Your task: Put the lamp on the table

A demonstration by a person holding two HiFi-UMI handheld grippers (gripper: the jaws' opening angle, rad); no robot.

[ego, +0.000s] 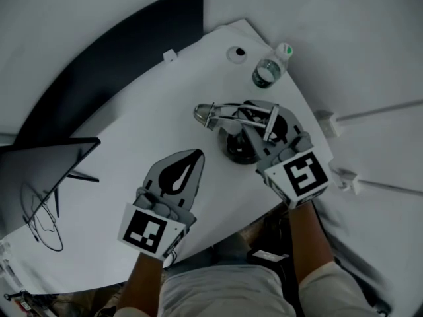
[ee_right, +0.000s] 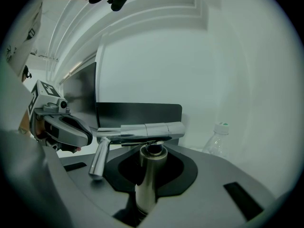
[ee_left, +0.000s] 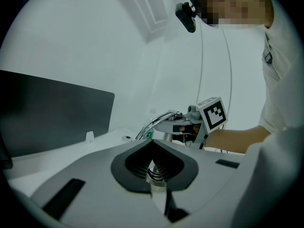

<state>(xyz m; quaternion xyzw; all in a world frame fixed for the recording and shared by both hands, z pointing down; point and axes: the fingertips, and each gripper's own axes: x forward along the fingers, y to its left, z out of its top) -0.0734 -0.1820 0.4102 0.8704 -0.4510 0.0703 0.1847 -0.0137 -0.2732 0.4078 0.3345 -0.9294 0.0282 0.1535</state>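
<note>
The lamp (ego: 238,147) has a round black base, a chrome upright post (ee_right: 147,175) and a chrome arm (ee_right: 142,129) that runs left to a small hanging head. It is over the right part of the white table (ego: 139,121); whether the base rests on it I cannot tell. My right gripper (ego: 254,125) is shut on the post (ee_right: 148,151). My left gripper (ego: 195,156) lies low over the table to the lamp's left, shut and holding nothing (ee_left: 153,148). From the left gripper view the lamp arm (ee_left: 159,120) and right gripper (ee_left: 185,126) show ahead.
A clear plastic bottle (ego: 269,68) with a green-marked cap stands at the table's far right corner, behind the lamp (ee_right: 216,139). A dark panel (ego: 99,65) runs along the table's far side. A small white disc (ego: 236,53) lies near the bottle. A dark screen (ego: 39,170) and cables lie left.
</note>
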